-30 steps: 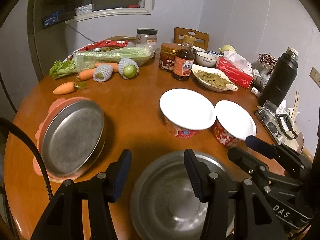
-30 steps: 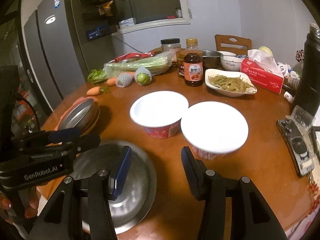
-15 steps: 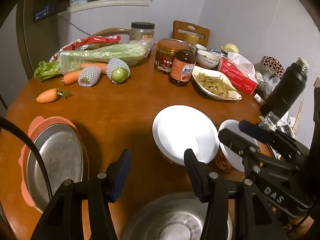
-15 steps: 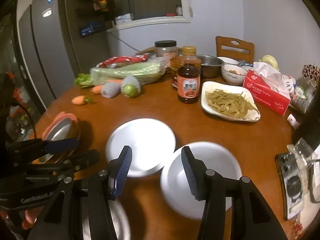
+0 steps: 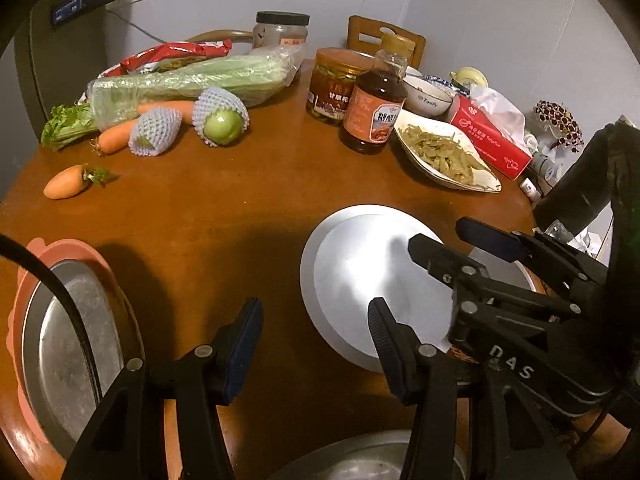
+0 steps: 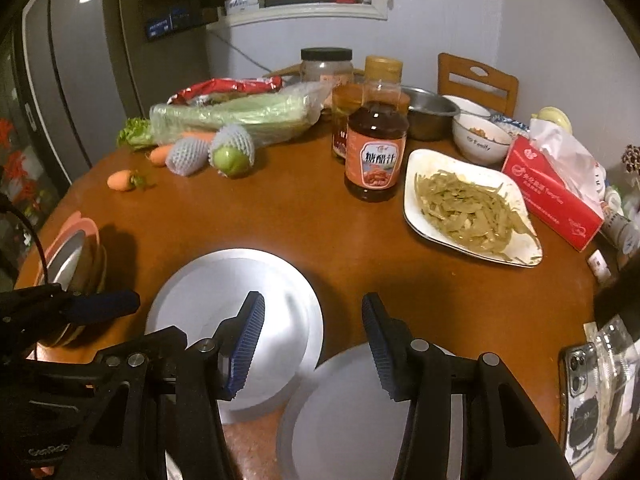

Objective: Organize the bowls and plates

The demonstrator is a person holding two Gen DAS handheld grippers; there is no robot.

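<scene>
Two white-lidded instant noodle bowls stand side by side on the round wooden table: the left one (image 6: 236, 300) (image 5: 360, 276) and the right one (image 6: 344, 412). A steel plate on a pink plate (image 5: 60, 340) lies at the table's left edge. A steel bowl (image 5: 360, 458) sits at the near edge. My left gripper (image 5: 316, 344) is open and empty above the table beside the left noodle bowl. My right gripper (image 6: 312, 344) is open and empty over the gap between the two noodle bowls.
A white dish of green beans (image 6: 472, 208), a sauce bottle (image 6: 376, 148), jars, a small white bowl (image 6: 480, 140), a red tissue box (image 6: 556, 196), bagged celery (image 6: 240, 116), carrots (image 5: 68, 182) and netted fruit (image 5: 220, 120) fill the far half. A phone (image 6: 580, 392) lies at right.
Both grippers have moved forward and higher over the table; the steel bowl has slid to the bottom edge of the left view and the noodle bowls are now directly below the fingers.
</scene>
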